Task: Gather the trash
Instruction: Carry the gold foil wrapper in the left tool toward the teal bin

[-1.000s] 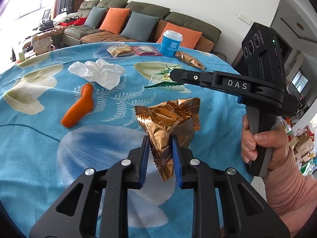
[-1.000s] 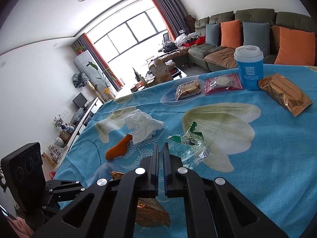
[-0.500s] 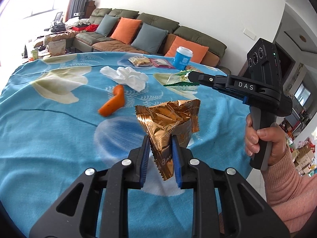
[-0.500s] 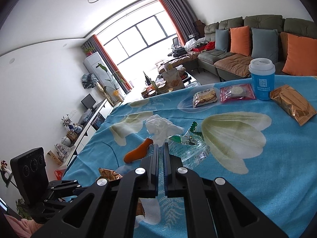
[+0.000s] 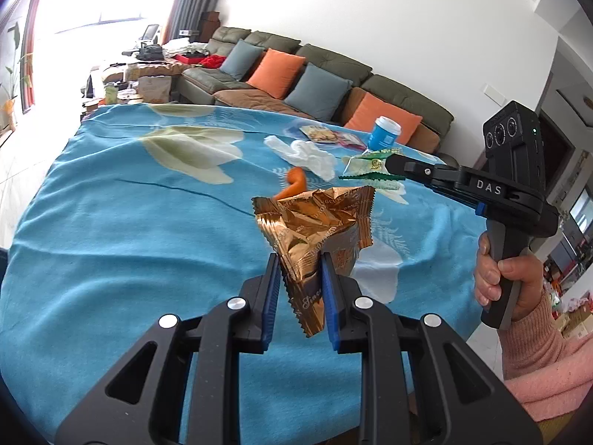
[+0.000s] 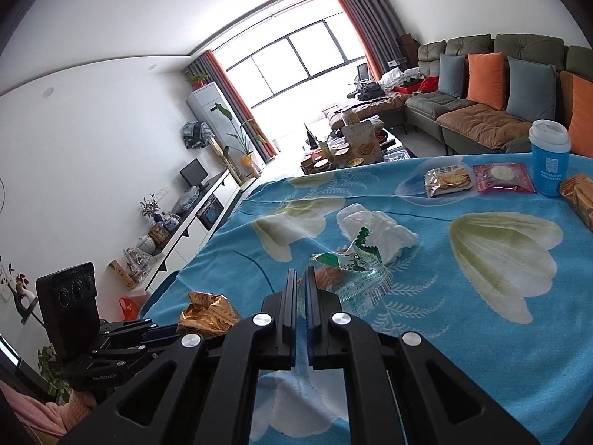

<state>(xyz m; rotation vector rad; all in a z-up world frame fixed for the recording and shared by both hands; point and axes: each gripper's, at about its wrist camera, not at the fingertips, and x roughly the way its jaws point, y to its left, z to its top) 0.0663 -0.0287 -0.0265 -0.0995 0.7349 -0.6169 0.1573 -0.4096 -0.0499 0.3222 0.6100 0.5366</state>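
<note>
gold wrapper [image 5: 315,230] pinched between left gripper [image 5: 300,278] pads.

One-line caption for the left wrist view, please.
Left gripper clamps a crumpled gold wrapper above the blue floral tablecloth; the right gripper pinches a clear green-edged wrapper.

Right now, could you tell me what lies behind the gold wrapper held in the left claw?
An orange peel pokes up behind the gold wrapper in the left claw; its lower end is covered. Farther back lies crumpled white tissue.
</note>
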